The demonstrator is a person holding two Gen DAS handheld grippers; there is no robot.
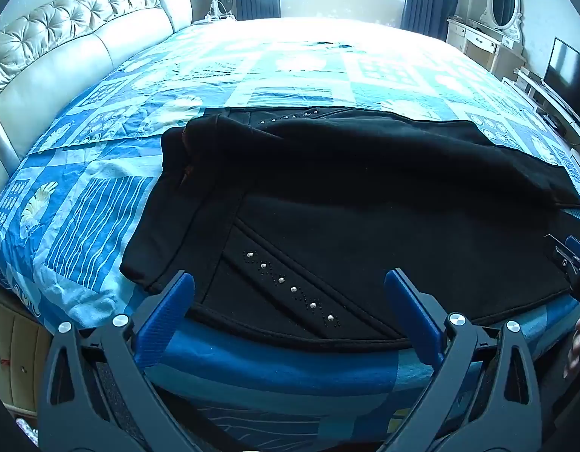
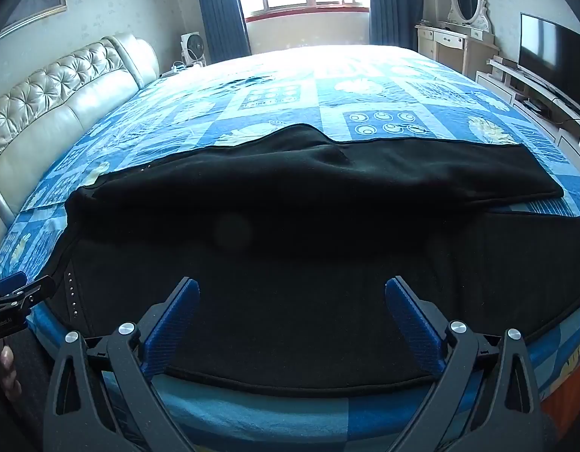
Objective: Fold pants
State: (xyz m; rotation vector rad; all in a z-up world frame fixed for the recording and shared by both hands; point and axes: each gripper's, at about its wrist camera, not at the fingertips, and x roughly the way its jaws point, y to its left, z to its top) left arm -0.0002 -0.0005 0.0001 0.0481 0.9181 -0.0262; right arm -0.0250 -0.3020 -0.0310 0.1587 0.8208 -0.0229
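Quilted blue bedspread point(image 1: 101, 188) under soft black studded pants point(image 1: 365, 196); both grippers' jaws wide, empty.

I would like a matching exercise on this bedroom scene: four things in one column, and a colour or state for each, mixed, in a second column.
Things:
1. pants
2. bed cover
3. headboard
4. left tool

Colour or state:
A. blue, with a patchwork pattern
B. open, holding nothing
C. black, spread across the bed
D. pale, tufted

Pairs: 1-C, 2-A, 3-D, 4-B
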